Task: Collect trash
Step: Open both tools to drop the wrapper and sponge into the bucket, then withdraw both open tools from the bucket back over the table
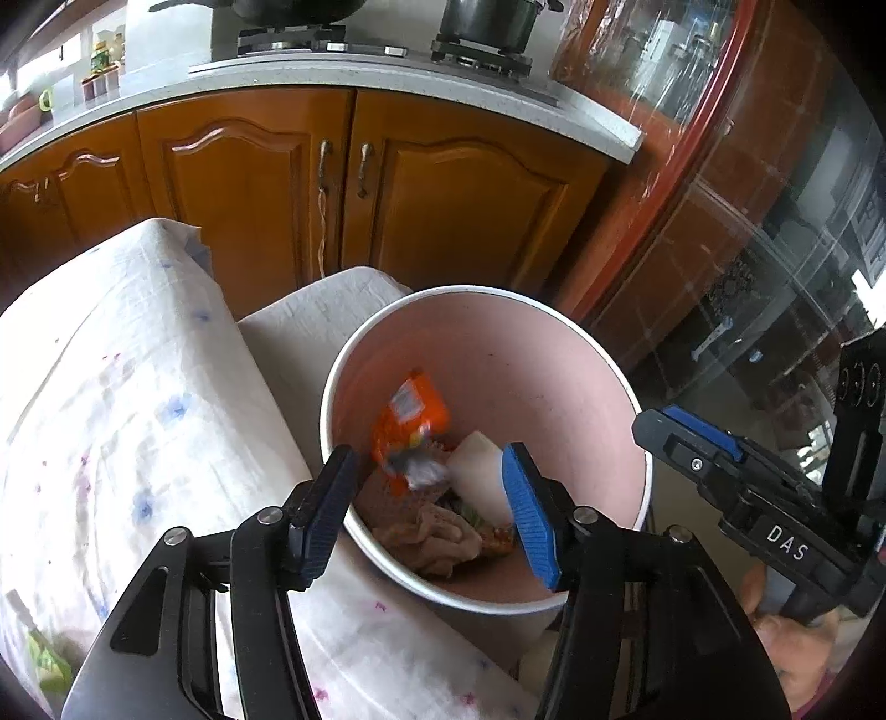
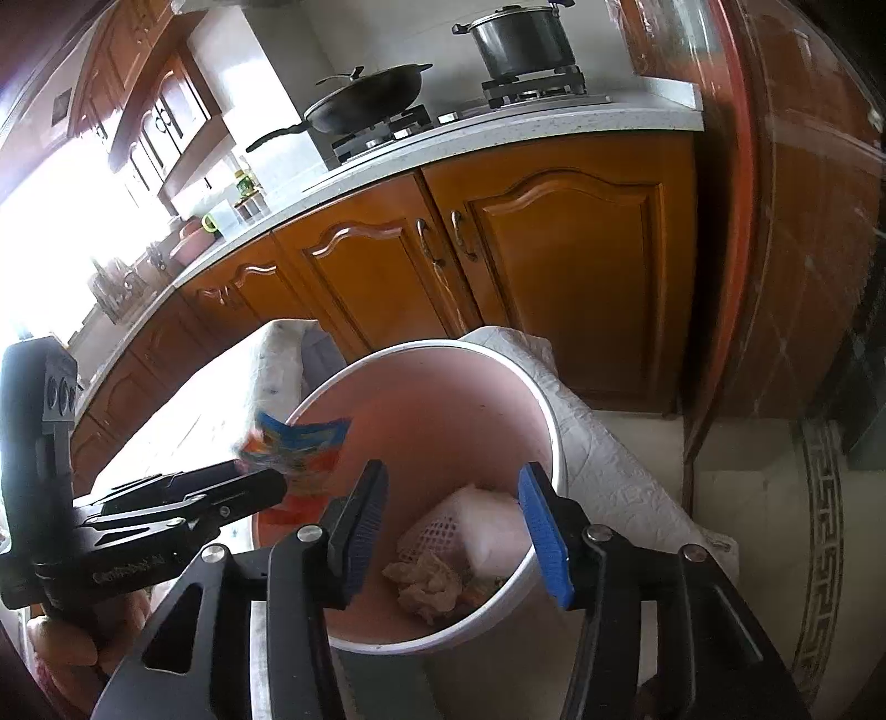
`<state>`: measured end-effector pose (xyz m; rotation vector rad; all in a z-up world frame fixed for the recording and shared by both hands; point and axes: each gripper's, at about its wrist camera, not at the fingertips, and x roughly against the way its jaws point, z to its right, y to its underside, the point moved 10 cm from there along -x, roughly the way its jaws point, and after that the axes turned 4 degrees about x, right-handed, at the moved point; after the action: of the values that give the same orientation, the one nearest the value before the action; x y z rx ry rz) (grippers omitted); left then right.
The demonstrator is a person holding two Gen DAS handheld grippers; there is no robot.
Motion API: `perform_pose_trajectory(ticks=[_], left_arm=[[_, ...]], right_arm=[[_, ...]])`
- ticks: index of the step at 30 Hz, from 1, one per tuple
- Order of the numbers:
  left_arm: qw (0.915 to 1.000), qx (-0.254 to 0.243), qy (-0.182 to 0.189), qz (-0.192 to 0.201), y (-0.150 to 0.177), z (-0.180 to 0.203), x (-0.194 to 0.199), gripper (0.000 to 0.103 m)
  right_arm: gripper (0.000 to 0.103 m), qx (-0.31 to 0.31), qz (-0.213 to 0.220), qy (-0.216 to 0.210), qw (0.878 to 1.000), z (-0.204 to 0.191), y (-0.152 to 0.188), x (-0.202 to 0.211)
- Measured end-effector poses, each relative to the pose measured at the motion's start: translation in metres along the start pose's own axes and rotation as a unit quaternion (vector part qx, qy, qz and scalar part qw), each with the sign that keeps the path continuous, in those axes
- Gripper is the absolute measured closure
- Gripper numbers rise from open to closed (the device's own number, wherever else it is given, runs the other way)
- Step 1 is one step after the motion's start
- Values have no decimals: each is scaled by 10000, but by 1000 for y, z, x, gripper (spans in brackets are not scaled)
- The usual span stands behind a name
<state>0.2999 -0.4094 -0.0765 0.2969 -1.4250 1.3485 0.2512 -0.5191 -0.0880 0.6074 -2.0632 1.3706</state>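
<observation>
Both tools are positioned over a pink bin (image 1: 554, 354) with a white rim, which stands beside a cloth-covered surface (image 1: 122, 399).

Left tool (image 1: 429, 512): jaws stand apart, nothing pressed between the pads. An orange snack wrapper (image 1: 410, 426) appears between and just beyond the fingers, inside the bin's mouth, blurred and clear of both pads. In the right wrist view the same wrapper (image 2: 302, 454) sits at the tip of the left tool (image 2: 260, 487), over the near rim of the bin (image 2: 443, 399); whether it touches the fingertip cannot be told from that view.

Right tool (image 2: 451, 523): jaws apart, nothing between them. It points down into the bin. In the left wrist view it (image 1: 686, 437) shows at the bin's right edge.

Bin contents: a white block-shaped item (image 2: 493, 526), a white piece with a red grid pattern (image 2: 429, 531), a crumpled beige tissue (image 2: 426, 581), and some colourful scraps beneath it.

A green packet (image 1: 50, 664) lies on the cloth-covered surface at the lower left of the left wrist view.

Background: wooden cabinets (image 2: 554, 249) under a pale countertop (image 2: 498, 133), a stove carrying a black pan (image 2: 371, 94) and a steel pot (image 2: 520, 39).
</observation>
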Motion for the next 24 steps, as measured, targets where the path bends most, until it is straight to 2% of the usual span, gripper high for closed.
perform_pose_trajectory(ticks=[2,4,6,13,17,24], left_arm=[[10000,48,13,27,3,-3,5,46],[9999,89,33,43,7,-5,9,46],[9999,140,43,69,11,-8,15,46],[9988,374,73,302,23,-24,43,46],[9970,545,-77,544,34,-41,66,42],[9942,785,-149,714,62,-73,97,41]], right_arm=[[48,-46,35,-53,10000,-1,1,3],[40,-89,76,-107,9999,-2,3,6],[36,-109,162,-206,9996,-5,5,11],[28,-147,311,-303,9989,-17,11,23],[27,-144,355,-334,9987,-26,17,30],[26,-98,322,-537,9980,-55,35,35]])
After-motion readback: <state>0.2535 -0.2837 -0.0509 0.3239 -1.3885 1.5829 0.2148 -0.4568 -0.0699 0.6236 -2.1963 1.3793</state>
